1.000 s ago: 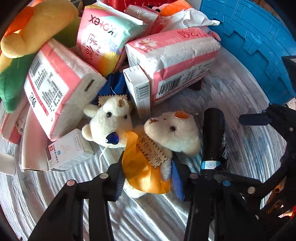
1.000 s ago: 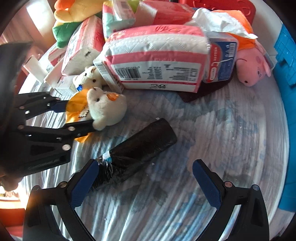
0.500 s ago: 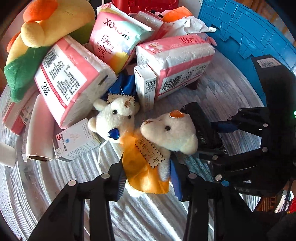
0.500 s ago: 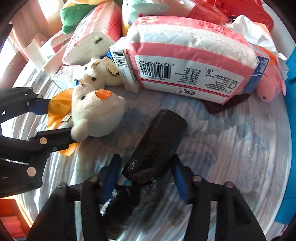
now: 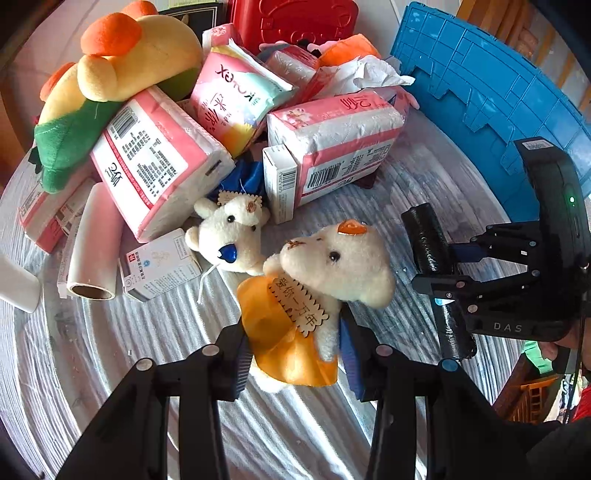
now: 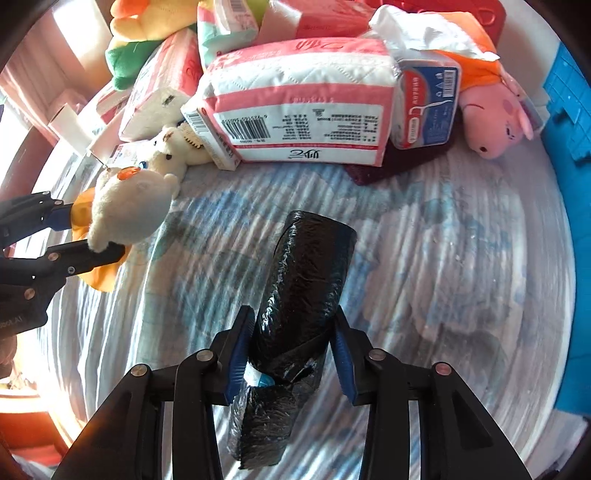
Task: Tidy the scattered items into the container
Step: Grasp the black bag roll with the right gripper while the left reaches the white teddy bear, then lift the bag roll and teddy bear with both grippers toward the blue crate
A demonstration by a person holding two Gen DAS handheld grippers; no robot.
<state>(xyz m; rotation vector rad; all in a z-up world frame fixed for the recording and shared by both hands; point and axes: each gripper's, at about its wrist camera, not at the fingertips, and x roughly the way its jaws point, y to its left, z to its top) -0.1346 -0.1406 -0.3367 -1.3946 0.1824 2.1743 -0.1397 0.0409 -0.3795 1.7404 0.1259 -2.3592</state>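
A cream teddy bear in an orange cape [image 5: 332,266] sits between the pads of my left gripper [image 5: 295,354], which is shut on its body. In the right wrist view the same bear [image 6: 129,203] hangs in the left gripper [image 6: 88,232] at the left edge. A black roll of plastic bags [image 6: 310,266] stands tilted between the pads of my right gripper [image 6: 293,350], whose jaws are closing and pressing on its lower part. The left wrist view shows that roll [image 5: 424,236] held in the right gripper [image 5: 443,269]. The blue container [image 5: 498,110] stands at the right.
A pile lies behind on the striped cloth: pink tissue packs [image 5: 332,140], a second small bear [image 5: 232,236], a yellow-green plush [image 5: 110,85], small boxes [image 5: 159,266], a white roll [image 5: 92,254] and a pink pig plush [image 6: 495,114]. A red case [image 5: 295,22] is at the back.
My right gripper came down over the black roll, its wide jaws closed on it, and the roll tipped up off the cloth. The left gripper lifted the caped bear slightly.
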